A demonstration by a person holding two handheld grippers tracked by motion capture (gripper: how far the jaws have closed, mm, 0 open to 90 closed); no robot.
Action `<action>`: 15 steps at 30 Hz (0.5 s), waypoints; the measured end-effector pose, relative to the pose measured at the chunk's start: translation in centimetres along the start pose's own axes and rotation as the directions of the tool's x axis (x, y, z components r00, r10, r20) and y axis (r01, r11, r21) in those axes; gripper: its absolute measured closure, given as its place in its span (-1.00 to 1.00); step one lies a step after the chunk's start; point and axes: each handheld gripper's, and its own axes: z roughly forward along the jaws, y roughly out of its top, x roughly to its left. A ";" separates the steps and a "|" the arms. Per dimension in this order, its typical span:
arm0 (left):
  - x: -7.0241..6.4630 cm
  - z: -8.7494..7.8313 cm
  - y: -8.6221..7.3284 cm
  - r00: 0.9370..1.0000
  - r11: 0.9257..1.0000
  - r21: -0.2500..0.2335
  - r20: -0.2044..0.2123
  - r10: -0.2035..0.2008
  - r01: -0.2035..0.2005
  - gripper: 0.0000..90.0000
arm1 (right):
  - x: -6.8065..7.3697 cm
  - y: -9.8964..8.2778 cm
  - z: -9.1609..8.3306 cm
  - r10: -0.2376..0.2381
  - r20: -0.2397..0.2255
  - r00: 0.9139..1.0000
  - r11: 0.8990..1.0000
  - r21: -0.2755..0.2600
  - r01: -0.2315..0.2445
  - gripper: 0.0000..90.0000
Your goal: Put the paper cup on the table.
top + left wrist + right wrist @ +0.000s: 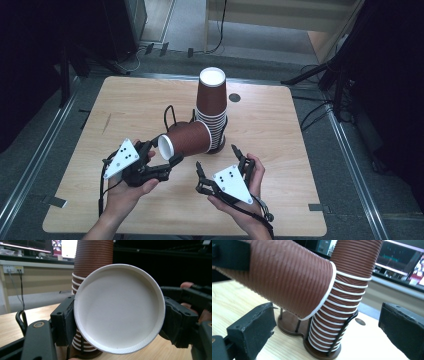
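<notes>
The left tongs (167, 155), low and left of centre in the high view, are clenched on the base end of a single brown ribbed paper cup (186, 140), their pads pressing either side of its white bottom. The cup lies tilted on its side above the desk (280, 135), its rim near the stack of cups (211, 107) at centre frame. That stack stands upside down in a black wire holder (344, 326). The right tongs (216, 156), low and right of centre, gape released, grasping nothing, just beside the holder.
</notes>
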 end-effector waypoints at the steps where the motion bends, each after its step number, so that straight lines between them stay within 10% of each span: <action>1: 0.1 0.0 0.0 1.000 1.000 -0.010 0.000 0.001 -0.001 -0.45 | -0.1 0.0 0.0 0.022 -0.002 1.000 1.000 0.003 -0.022 -0.96; 11: 0.0 0.3 0.0 1.000 0.997 -0.078 0.003 0.011 -0.011 -0.45 | -1.1 0.1 -0.1 0.202 -0.001 0.979 0.978 0.055 -0.202 -0.88; 15: -0.3 0.6 0.1 0.999 0.993 -0.122 0.034 0.011 -0.006 -0.45 | -1.7 0.0 -0.4 0.307 -0.021 0.952 0.950 0.067 -0.305 -0.86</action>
